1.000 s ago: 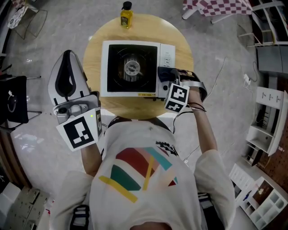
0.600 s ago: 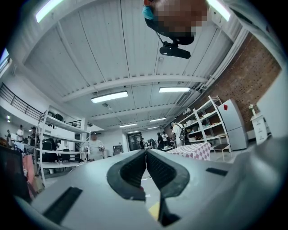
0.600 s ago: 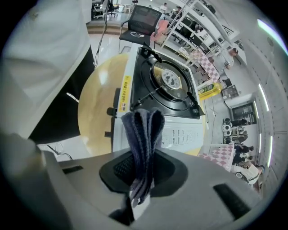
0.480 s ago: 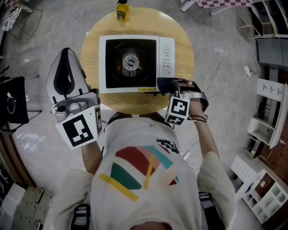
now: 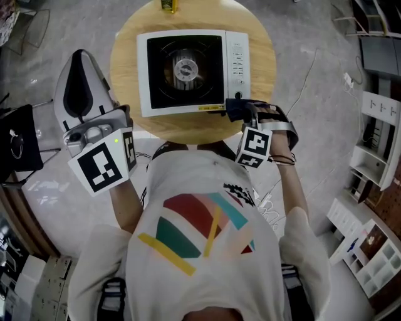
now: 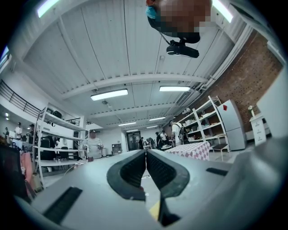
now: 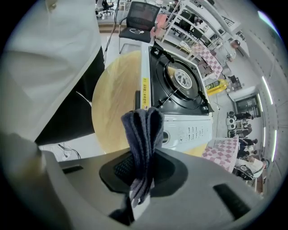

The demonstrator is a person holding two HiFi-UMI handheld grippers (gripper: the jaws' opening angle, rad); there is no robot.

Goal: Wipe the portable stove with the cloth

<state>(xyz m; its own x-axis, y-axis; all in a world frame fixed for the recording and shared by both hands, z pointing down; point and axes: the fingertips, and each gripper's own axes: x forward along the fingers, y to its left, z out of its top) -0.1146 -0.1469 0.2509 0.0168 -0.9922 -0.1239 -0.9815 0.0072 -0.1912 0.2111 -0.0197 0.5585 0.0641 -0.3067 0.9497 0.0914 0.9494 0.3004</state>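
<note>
— From the head view, what do we have?
— The portable stove (image 5: 188,72) sits on the round wooden table (image 5: 188,128), square to the near edge, with a yellow bottle (image 5: 168,5) at the far edge. Our right gripper (image 5: 249,116) holds the dark cloth (image 5: 235,108) at the stove's near right corner. We cannot tell whether cloth and stove touch. Our left gripper (image 5: 76,63) is off the table's left edge, over the floor and well apart from the stove.

— And the left gripper view?
— The left gripper (image 6: 146,157) points up at the ceiling. Its jaws are pressed together with nothing between them.

— The right gripper view?
— The right gripper (image 7: 143,168) has its jaws clamped on the folded cloth (image 7: 144,134), which stands up out of them in pleats. Just beyond it we see the stove (image 7: 180,90), control panel side nearest, on the table (image 7: 117,103), with the bottle (image 7: 220,85) past the stove.
</note>
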